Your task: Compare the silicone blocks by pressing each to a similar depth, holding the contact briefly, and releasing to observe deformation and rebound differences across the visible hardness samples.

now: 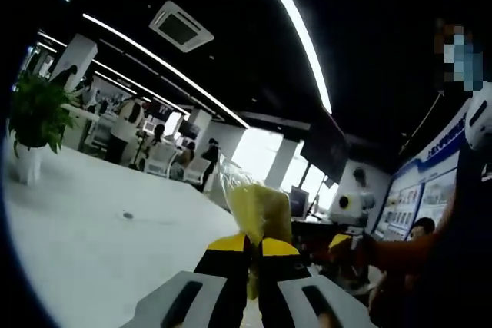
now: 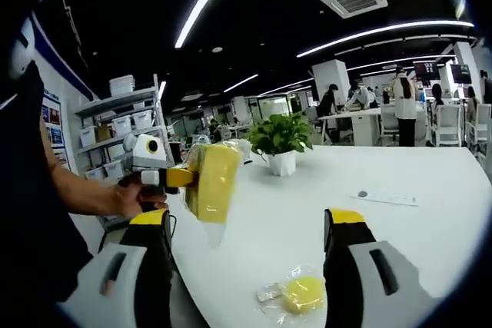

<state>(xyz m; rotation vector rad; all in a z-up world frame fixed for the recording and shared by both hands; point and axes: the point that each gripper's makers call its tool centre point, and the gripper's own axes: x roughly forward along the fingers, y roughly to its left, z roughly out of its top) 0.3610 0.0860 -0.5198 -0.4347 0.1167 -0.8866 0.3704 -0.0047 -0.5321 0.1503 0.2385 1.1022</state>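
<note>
The left gripper [image 1: 254, 251] has its jaws closed tight on a big yellow block in a clear bag [image 1: 257, 209]. The block sticks up and away from the jaws, so its long side runs straight out ahead of them. In the right gripper view you can see the same block [image 2: 209, 182] held up in the air, above the near edge of the white surface [image 2: 400, 167], with the left gripper [image 2: 178, 178] pinching one side of it and a hand [image 2: 134, 197] holding that gripper. The end of the bag hangs down loose under the block.

The right gripper [image 2: 246, 224] has its jaws wide open and holds nothing. The yellow block is up and to the left of these open jaws, near them but not between them. Its flat wide face is turned toward the right gripper.

A small round yellow block in its own clear bag [image 2: 301, 295] lies flat on the surface, low down between the two open jaws. It looks like the closest thing for the right gripper to press, since it sits right in front. To press the big block, the right gripper would have to go up and to the left.

A green plant in a white pot [image 2: 280, 144] stands farther back on the surface, well away from both blocks.
</note>
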